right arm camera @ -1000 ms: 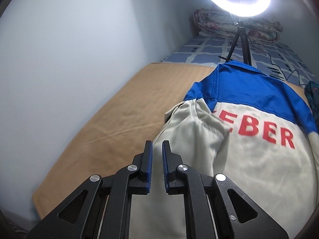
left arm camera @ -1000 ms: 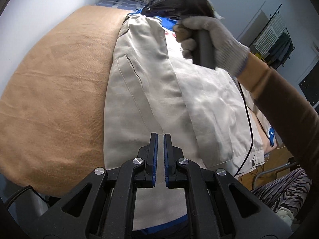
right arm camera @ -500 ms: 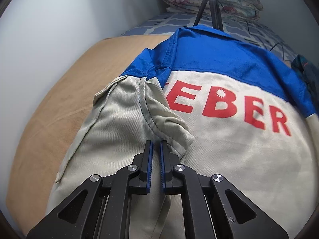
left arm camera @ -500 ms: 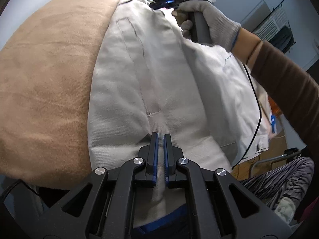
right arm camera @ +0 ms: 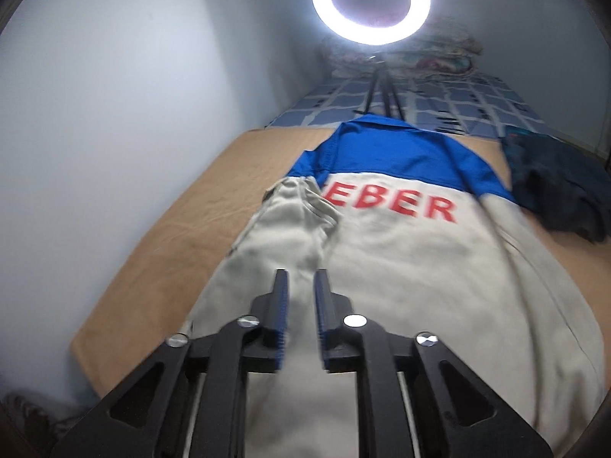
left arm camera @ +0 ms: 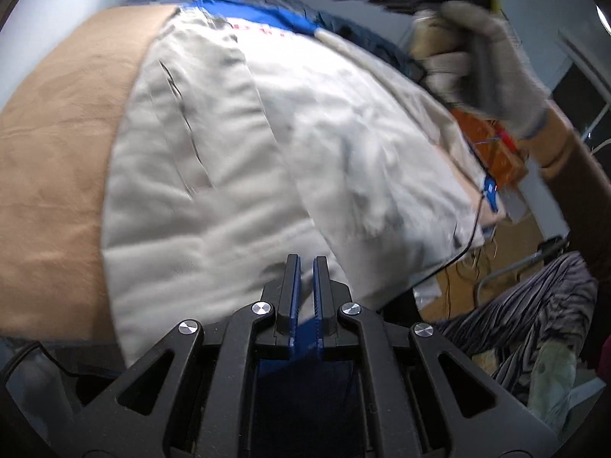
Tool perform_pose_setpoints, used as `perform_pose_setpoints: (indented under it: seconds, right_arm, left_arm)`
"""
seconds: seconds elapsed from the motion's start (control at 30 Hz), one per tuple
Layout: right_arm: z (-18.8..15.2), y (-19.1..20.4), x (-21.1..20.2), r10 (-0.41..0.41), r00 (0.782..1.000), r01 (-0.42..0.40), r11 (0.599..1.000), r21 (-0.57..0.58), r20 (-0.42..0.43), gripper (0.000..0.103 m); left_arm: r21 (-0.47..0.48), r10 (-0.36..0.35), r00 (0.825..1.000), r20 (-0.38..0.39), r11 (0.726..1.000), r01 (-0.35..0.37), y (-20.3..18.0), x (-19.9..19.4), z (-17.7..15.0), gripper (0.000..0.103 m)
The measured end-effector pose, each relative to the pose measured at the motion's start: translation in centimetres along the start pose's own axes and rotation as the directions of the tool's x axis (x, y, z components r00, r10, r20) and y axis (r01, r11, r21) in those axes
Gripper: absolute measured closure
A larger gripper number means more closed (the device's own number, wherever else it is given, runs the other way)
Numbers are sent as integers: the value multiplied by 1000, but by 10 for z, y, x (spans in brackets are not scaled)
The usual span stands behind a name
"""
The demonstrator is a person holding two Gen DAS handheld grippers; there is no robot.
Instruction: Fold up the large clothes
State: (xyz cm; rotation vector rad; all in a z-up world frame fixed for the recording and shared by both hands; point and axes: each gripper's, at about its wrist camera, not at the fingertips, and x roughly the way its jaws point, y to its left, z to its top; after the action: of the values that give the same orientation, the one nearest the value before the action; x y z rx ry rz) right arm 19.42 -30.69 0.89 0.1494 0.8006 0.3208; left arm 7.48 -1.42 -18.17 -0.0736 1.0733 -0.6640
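Bed with tan blanket [right arm camera: 160, 236] runs away toward the far wall; ring light [right arm camera: 370, 0] on a tripod stands at the far end, in front of a folded quilt.

Work jacket [right arm camera: 401, 267] lies back-up along the blanket, blue yoke far, hem near, red lettering across the back. Cream body, large, woven cloth: judged soft and limp, moderately heavy for a garment, no risk of breakage, and it will sag and drag if lifted by one point. Left side panel with sleeve [right arm camera: 298, 225] is already folded in over the back (cuff lands beside the lettering). Right sleeve still lies out along the right edge, near a dark garment [right arm camera: 561, 194].

Best holds, in my judgement: seams, cuff or hem edge, where the cloth is doubled and pads will not slip.

Right gripper [right arm camera: 299, 278] hangs above the folded panel, jaws apart and just opened wider, nothing between them.

Left gripper [left arm camera: 303, 263] at the near hem, jaws together; cloth sits behind the tips, but whether any is pinched I cannot tell.
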Motion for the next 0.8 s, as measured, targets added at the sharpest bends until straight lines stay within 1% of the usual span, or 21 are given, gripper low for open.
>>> perform_pose_setpoints:
  seconds: [0.07, 0.1, 0.2, 0.3, 0.37, 0.43, 0.5, 0.53, 0.57, 0.67, 0.77, 0.8]
  right_arm:
    - [-12, -13, -19, -21, 1000, 21, 1000, 9, 6, 77]
    - [-18, -18, -27, -28, 1000, 28, 1000, 14, 6, 77]
    - [-37, -38, -48, -54, 999, 54, 998, 39, 4, 77]
    - [-52, -61, -68, -87, 996, 86, 995, 55, 3, 77]
    - [-61, -75, -80, -105, 994, 105, 992, 67, 2, 76]
    - [-70, -94, -99, -129, 992, 128, 987, 94, 11, 71]
    - [-75, -112, -117, -157, 987, 153, 981, 120, 24, 64]
    - [-78, -119, -123, -166, 986, 161, 978, 130, 30, 63]
    - [-80, -126, -130, -175, 984, 168, 976, 139, 35, 63]
    - [-90, -149, -152, -214, 976, 205, 964, 169, 40, 63]
    - [-103, -175, -171, -249, 967, 235, 949, 209, 43, 62]
    - [-109, -188, -178, -259, 965, 242, 940, 241, 44, 62]
  left_arm:
    - [29, 32, 997, -67, 999, -30, -3, 18, -6, 100]
    - [41, 41, 996, -81, 998, -38, -5, 24, -9, 100]
    - [67, 53, 995, -89, 997, -47, -6, 27, -8, 100]
    - [43, 45, 994, -96, 998, -41, -6, 22, -4, 100]
    - [55, 38, 996, -76, 998, -34, -14, 14, 3, 100]
    - [63, 22, 999, -46, 998, -19, -21, 2, 10, 100]
    - [62, 3, 1000, -11, 998, -2, -27, -8, 21, 91]
    - [61, -6, 1000, 6, 998, 5, -31, -12, 27, 80]
    - [60, -16, 999, 30, 998, 14, -35, -18, 35, 73]
    - [65, -39, 996, 75, 997, 34, -47, -29, 57, 71]
    - [80, -54, 994, 97, 996, 46, -59, -35, 79, 71]
    - [88, -61, 992, 111, 995, 51, -60, -37, 85, 71]
